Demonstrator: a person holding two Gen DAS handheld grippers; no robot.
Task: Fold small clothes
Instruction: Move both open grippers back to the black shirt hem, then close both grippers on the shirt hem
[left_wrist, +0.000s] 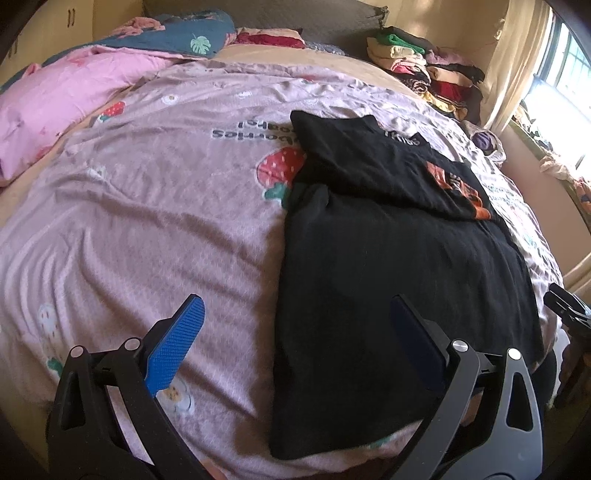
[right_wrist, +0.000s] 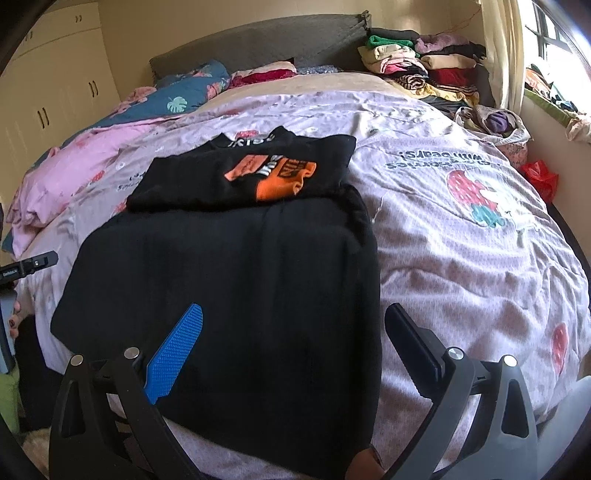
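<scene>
A plain black garment (left_wrist: 388, 288) (right_wrist: 236, 295) lies flat near the front edge of the bed. Beyond it lies a folded black T-shirt with an orange print (left_wrist: 399, 170) (right_wrist: 251, 173), its near edge resting on the plain garment. My left gripper (left_wrist: 297, 314) hovers open over the plain garment's left edge, one finger above the bedspread, the other above the cloth. My right gripper (right_wrist: 293, 321) hangs open over the garment's near right part. Neither holds anything. The right gripper's body (left_wrist: 565, 306) shows at the left wrist view's right edge.
The pink strawberry-print bedspread (left_wrist: 147, 221) (right_wrist: 461, 240) covers the bed. A pink quilt (left_wrist: 62, 110) and blue pillow (right_wrist: 184, 96) lie at the far left. A stack of folded clothes (right_wrist: 424, 66) stands at the headboard's right. A curtain and window (left_wrist: 561, 74) are far right.
</scene>
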